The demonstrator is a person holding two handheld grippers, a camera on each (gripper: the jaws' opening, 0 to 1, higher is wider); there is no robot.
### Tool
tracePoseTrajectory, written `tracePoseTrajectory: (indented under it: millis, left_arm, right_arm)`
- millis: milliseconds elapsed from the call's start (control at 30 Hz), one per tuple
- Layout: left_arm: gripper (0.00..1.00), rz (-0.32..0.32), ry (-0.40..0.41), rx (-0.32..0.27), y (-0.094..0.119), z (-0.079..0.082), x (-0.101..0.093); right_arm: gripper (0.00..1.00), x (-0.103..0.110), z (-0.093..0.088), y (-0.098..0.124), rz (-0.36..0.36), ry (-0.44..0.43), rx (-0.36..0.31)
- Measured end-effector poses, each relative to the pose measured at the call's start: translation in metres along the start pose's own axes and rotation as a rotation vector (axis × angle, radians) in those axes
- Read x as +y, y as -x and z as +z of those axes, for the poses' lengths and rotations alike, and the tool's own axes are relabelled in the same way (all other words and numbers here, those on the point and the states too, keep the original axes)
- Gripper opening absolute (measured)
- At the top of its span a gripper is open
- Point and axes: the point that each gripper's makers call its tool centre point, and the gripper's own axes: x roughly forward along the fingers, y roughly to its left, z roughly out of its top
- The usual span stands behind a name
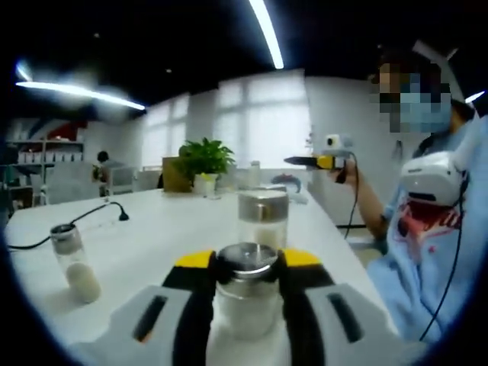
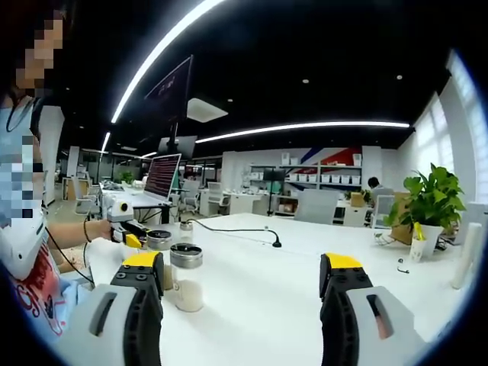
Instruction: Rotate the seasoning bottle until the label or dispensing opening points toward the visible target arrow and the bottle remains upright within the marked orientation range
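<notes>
My left gripper (image 1: 248, 258) is shut on a glass seasoning bottle (image 1: 245, 309) with a metal cap and white powder, standing upright on the white table (image 1: 152, 236). A second, similar bottle (image 1: 263, 217) stands just behind it. My right gripper (image 2: 242, 263) is wide open over the table with nothing between its jaws. In the right gripper view the held bottle (image 2: 159, 244) sits at the left with the left gripper (image 2: 136, 238) against it, and the second bottle (image 2: 187, 278) is nearer. The right gripper (image 1: 296, 161) hangs in the air to the far right, held by a hand.
A third bottle (image 1: 72, 259) stands at the table's left. A black cable with a small microphone (image 1: 120, 215) runs across the far side. A potted plant (image 1: 204, 162) stands at the far end. The person (image 1: 427, 229) stands at the table's right edge.
</notes>
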Motion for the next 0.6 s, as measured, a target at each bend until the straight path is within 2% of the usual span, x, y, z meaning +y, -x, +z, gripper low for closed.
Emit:
tracePoseTrajectory:
  millis: [100,167,267,300,367,500,533,600]
  left_arm:
    - [0.34,-0.008,0.011,0.01,-0.001,0.0,-0.001]
    - [0.35,0.008,-0.043,0.005,-0.002,0.002,0.0]
    - [0.64,0.034,-0.057,-0.018,0.001,0.008,0.0]
    - [0.69,0.042,-0.044,-0.036,0.002,0.011,0.0]
    - [0.67,0.059,0.004,-0.065,0.006,0.017,0.002]
    - [0.72,0.127,0.009,-0.074,0.012,0.023,0.002]
    - [0.71,0.159,0.033,-0.077,0.014,0.025,0.003]
    - [0.67,0.174,0.025,-0.1,0.017,0.032,-0.003]
  right_arm:
    - [0.87,-0.001,0.0,0.0,-0.003,-0.002,0.002]
    - [0.87,0.0,-0.001,0.0,0.003,-0.001,0.003]
    - [0.87,0.002,-0.003,-0.001,0.014,0.0,0.01]
    - [0.87,0.002,-0.003,-0.001,0.015,-0.001,0.013]
    - [0.87,0.002,-0.004,-0.001,0.016,-0.002,0.015]
    - [0.87,0.0,-0.004,0.0,0.006,-0.002,0.016]
    - [0.87,0.0,-0.004,0.0,0.005,0.0,0.017]
    - [0.87,-0.001,-0.004,0.0,0.003,-0.001,0.019]
